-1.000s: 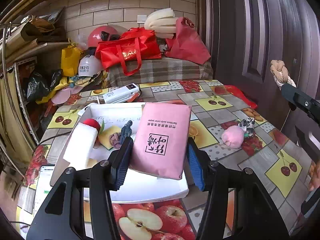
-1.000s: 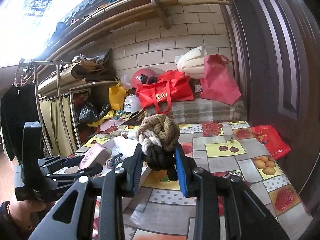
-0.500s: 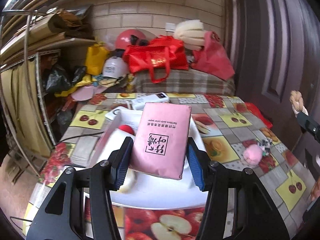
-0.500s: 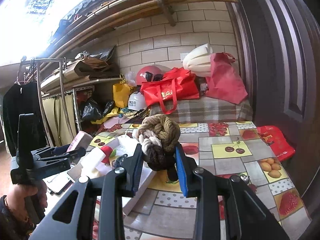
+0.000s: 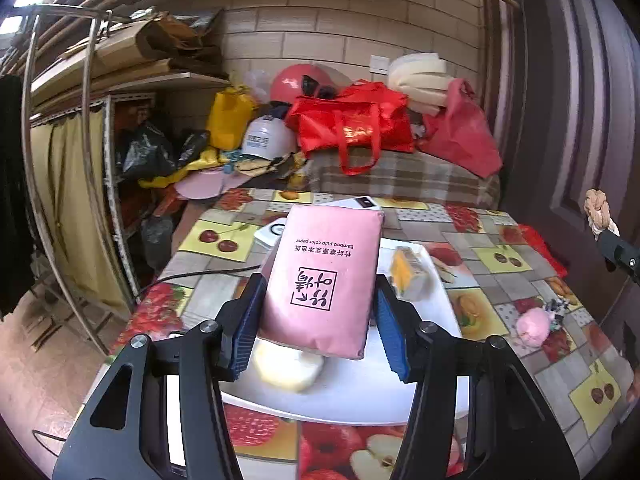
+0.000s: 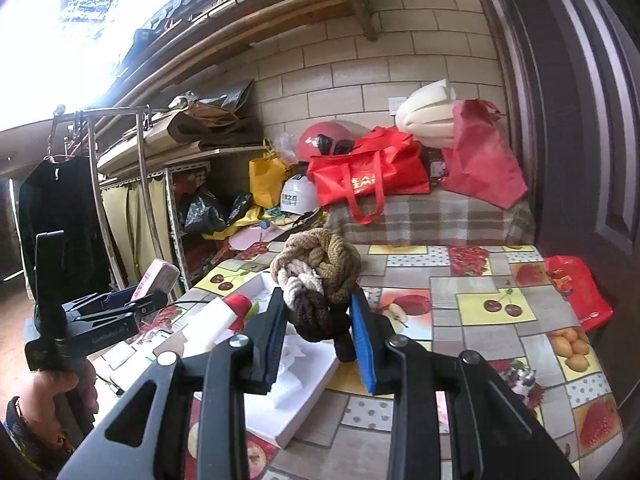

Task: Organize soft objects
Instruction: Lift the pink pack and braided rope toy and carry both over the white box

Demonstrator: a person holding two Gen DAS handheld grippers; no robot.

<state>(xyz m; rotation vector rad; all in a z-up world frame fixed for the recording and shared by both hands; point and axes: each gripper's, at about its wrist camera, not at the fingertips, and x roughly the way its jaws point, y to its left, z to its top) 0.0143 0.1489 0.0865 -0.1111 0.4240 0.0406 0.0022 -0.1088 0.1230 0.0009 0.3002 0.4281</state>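
Left gripper [image 5: 318, 318]: you had fingers closed on pink tissue pack [image 5: 322, 280], held above white tray [image 5: 360, 396] on table [image 5: 500, 280]. Right gripper [image 6: 318, 330]: fingers pinched knotted rope toy [image 6: 318, 276], lifted over tray's right edge. Judgement: you needed gentle squeeze, level pack, lowering into bare tray space, one item per release.

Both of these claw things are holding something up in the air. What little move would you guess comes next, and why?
Probably the left gripper lowers its pink paper tissue pack toward the white tray beneath. The pack is clamped between the blue pads, lifted above the tray where other soft things lie. The right gripper grips a knotted brown-and-cream rope ball and can wait.
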